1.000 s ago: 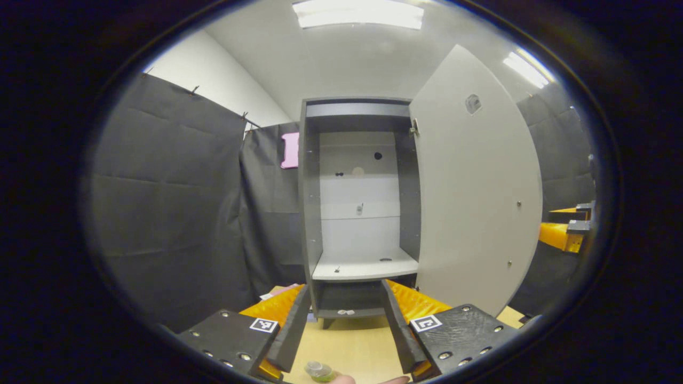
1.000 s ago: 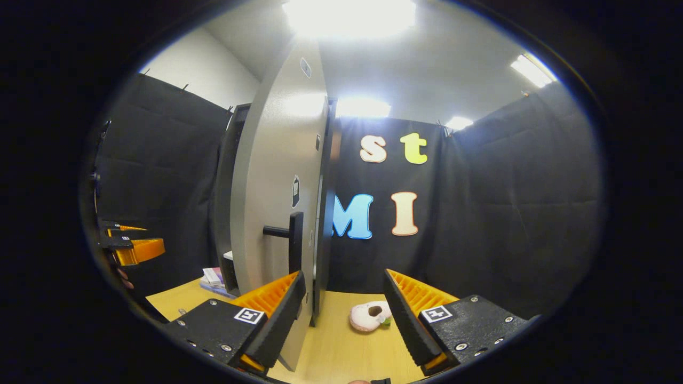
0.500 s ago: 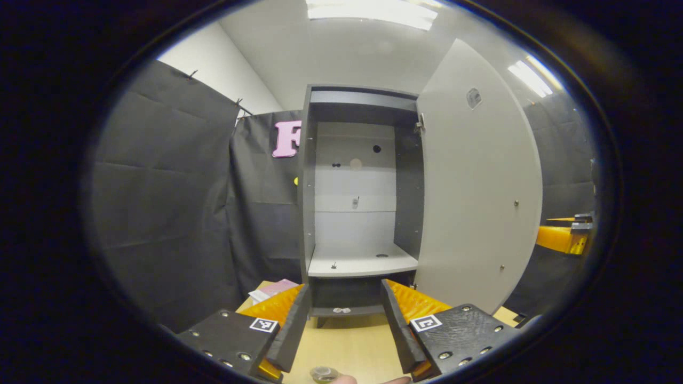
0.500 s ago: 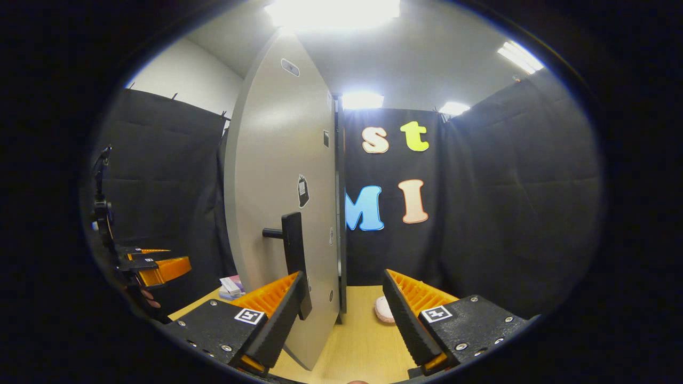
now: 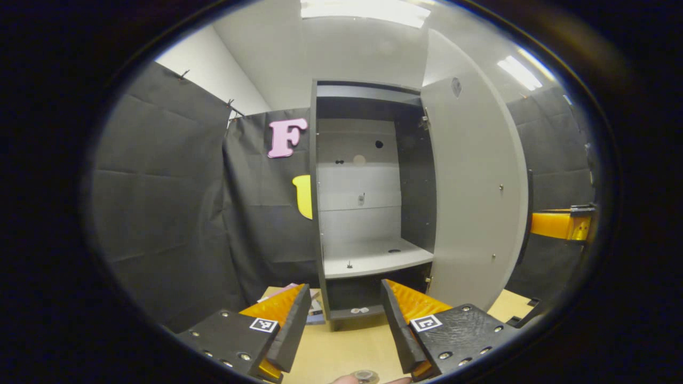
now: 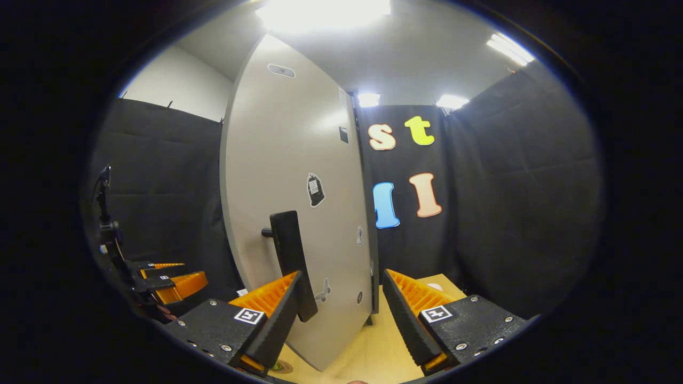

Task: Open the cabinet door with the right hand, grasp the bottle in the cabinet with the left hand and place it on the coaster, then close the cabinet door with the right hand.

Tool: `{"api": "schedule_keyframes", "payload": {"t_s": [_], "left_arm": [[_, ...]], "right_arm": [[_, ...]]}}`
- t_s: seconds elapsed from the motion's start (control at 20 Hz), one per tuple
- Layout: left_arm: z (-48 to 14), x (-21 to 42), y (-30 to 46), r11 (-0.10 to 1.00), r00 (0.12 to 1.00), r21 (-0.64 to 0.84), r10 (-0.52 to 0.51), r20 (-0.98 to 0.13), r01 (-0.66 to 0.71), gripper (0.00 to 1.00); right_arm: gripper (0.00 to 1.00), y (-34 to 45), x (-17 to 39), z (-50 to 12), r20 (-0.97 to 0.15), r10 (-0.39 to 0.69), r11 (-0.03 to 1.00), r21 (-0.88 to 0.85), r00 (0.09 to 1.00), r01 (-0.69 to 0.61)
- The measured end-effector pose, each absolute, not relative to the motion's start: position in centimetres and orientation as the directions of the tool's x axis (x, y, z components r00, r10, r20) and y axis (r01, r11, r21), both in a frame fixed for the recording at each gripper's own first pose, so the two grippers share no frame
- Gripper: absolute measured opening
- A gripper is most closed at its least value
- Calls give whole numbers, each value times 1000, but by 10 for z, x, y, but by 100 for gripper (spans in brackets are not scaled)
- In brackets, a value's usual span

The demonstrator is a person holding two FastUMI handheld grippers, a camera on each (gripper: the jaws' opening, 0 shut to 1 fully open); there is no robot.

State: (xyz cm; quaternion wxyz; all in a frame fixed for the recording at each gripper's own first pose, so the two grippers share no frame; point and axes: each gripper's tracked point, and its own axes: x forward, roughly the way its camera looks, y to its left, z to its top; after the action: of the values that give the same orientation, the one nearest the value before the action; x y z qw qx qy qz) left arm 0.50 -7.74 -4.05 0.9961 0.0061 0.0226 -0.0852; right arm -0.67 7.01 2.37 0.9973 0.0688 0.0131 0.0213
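The grey cabinet [image 5: 368, 258] stands with its shelf bare and its door [image 5: 475, 186] swung partway across on the right. My left gripper [image 5: 344, 325] is open, with nothing between its fingers. Below it, at the view's bottom edge, the bottle's cap [image 5: 365, 376] shows beside a fingertip. In the right gripper view, the door's outer face [image 6: 288, 160] is close in front. Its black handle [image 6: 288, 250] lies just inside the left finger of my open right gripper [image 6: 341, 314]. A small round disc [image 6: 282, 366], perhaps the coaster, lies on the table. The right gripper [image 5: 560, 224] also shows past the door's edge.
The cabinet stands on a light wooden table [image 5: 347, 354]. Some flat pink and white items [image 5: 315, 309] lie by the cabinet's left foot. Black cloth walls close in on all sides. The left gripper [image 6: 171, 277] shows low on the left in the right gripper view.
The door has swung toward shut, with the right gripper following at its handle. The white soft thing on the table behind the door is now hidden. The left gripper has drawn back.
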Motion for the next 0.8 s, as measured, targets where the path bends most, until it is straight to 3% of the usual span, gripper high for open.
{"api": "schedule_keyframes", "payload": {"t_s": [0.2, 0.4, 0.5, 0.7, 0.8], "left_arm": [[-45, 3, -74, 988, 985, -7, -153, -77, 153, 75], [-43, 6, -65, 994, 991, 6, -108, -75, 109, 78], [-42, 8, -60, 996, 994, 21, -81, -69, 83, 71], [-42, 9, -52, 999, 997, 34, -29, -77, 31, 78], [-44, 10, -55, 999, 996, 20, -23, -83, 25, 74]], "right_arm": [[91, 93, 3, 25, -27, 107, 985, 136, 994, -102], [91, 104, 17, 17, -45, 157, 978, 146, 987, -149], [91, 108, 24, 15, -50, 186, 968, 179, 981, -174], [93, 123, 36, 17, -55, 254, 955, 174, 966, -241], [93, 127, 39, 16, -57, 270, 951, 169, 961, -257]]}}
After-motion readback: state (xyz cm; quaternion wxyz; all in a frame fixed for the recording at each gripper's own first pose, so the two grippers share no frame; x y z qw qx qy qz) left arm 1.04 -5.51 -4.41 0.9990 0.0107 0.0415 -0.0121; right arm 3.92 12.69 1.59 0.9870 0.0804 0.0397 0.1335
